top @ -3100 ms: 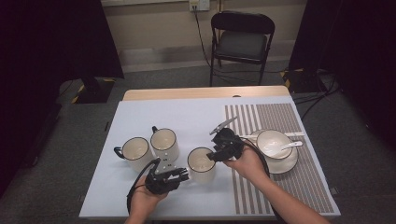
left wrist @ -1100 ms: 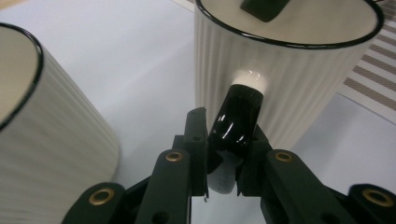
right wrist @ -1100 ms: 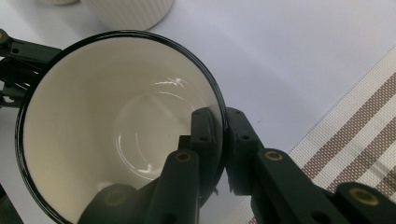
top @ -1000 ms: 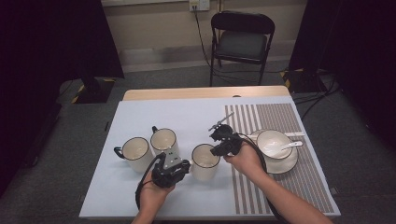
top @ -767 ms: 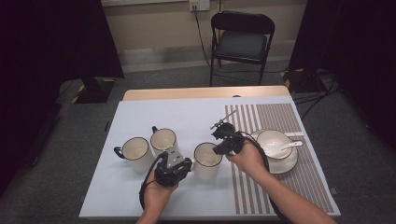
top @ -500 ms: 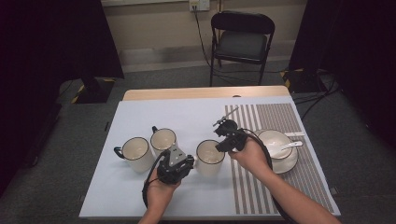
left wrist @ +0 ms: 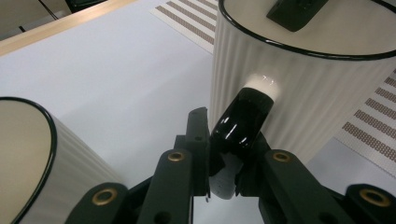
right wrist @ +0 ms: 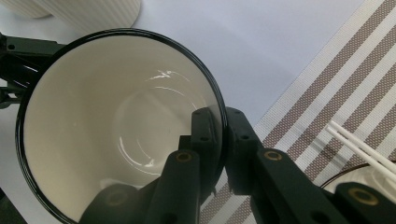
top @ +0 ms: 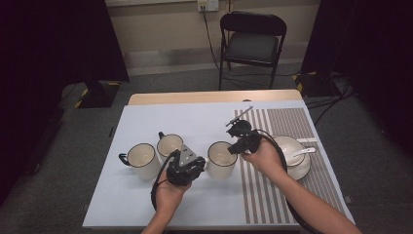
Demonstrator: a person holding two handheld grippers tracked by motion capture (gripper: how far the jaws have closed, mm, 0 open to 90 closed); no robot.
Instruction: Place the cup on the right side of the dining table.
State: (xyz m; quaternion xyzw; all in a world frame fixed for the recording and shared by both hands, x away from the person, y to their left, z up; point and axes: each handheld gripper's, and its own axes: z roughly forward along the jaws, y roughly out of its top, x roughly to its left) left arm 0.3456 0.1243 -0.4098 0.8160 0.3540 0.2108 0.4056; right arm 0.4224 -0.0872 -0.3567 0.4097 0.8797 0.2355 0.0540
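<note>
left gripper clamping mug handle, right gripper pinching rim

No readable text, labels, brands, numbers or signs in any view.
</note>
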